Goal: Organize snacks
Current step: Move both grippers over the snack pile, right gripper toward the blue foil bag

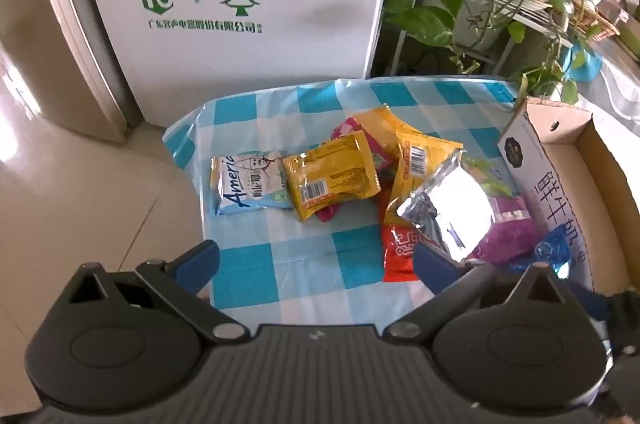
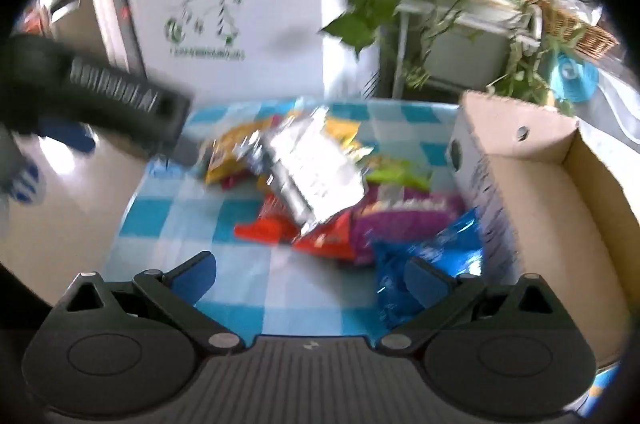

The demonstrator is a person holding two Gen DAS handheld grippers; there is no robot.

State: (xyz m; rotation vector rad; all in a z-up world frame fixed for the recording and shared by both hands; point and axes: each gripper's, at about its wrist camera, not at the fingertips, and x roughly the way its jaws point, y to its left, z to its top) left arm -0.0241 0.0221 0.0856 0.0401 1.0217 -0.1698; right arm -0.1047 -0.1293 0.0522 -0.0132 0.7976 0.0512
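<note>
Both your grippers, left [image 1: 316,260] and right [image 2: 310,270], gape wide, holding nothing. Snacks [image 1: 352,176] heaped mid-table [image 1: 256,272]; box [image 2: 540,184] at its right edge.

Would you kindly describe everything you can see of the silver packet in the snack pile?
The silver packet is a shiny foil pouch, crinkled, with a crimped seam along its edge and glare on its flat face. It looks sealed. It lies tilted on top of the pile, resting on the red packet and the purple packet, and leaning against a yellow packet. It sits near the cardboard box, on the checked cloth. Neither claw touches it.
</note>
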